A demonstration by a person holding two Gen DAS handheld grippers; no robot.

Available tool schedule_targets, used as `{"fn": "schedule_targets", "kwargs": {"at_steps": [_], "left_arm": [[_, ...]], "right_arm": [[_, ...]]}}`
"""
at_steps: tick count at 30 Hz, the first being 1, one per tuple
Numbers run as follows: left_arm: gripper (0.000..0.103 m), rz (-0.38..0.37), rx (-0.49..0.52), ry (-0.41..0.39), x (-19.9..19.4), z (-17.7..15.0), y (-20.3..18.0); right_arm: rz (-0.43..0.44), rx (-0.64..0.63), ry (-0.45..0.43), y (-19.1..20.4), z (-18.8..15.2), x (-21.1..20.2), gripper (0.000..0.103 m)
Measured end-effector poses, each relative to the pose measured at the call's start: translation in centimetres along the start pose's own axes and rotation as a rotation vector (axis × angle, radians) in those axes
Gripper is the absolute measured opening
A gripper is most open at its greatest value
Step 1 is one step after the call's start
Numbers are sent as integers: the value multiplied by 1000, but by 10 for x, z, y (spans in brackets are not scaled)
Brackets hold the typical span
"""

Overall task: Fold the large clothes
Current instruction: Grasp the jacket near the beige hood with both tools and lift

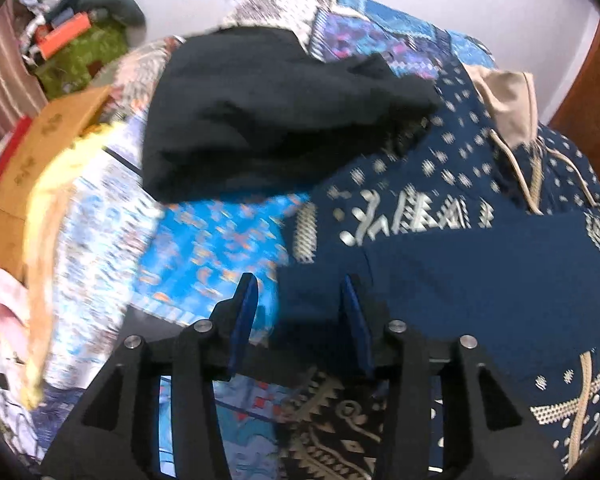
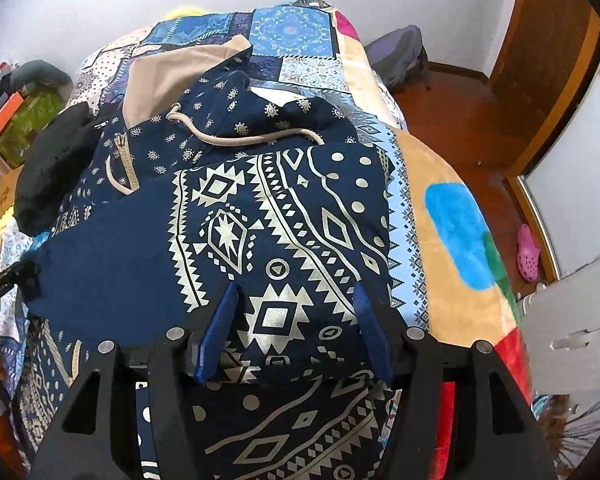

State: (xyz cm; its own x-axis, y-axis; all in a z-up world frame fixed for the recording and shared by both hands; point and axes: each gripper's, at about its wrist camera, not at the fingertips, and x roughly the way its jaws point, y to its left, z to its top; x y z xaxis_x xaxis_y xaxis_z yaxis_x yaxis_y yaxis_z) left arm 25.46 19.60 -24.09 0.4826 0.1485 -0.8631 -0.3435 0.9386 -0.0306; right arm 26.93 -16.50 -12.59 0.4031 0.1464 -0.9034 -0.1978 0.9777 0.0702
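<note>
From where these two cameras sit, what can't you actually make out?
- Left wrist view: motion blur smears the bedspread and the clutter pile, so items there can't be named.
- Left wrist view: the left gripper hides the navy patterned hoodie edge between its fingers; contact is unclear.
- Right wrist view: the right gripper covers the hoodie's near hem.
- Both views: the black garment is too dark to identify.

You had a navy hoodie printed with cream geometric bands, diamonds and dots, its hood lining and drawstring beige. Beside it lay a plain black garment on a patchwork bedspread of blue and white tiles. Your grippers' fingers were blue on black frames.
</note>
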Motion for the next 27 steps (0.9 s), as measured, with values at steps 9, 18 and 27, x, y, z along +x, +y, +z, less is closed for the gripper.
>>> {"fn": "schedule_targets", "kwargs": {"at_steps": [9, 18, 27], "left_arm": [[50, -45, 68, -139, -48, 46, -14], [56, -163, 106, -253, -72, 101, -63], [56, -224, 156, -225, -38, 153, -108]], "right_arm": [[-10, -73, -84, 16, 31, -24, 57], [4, -72, -289, 28, 90, -63, 57], [90, -3, -287, 31, 148, -36, 59]]}}
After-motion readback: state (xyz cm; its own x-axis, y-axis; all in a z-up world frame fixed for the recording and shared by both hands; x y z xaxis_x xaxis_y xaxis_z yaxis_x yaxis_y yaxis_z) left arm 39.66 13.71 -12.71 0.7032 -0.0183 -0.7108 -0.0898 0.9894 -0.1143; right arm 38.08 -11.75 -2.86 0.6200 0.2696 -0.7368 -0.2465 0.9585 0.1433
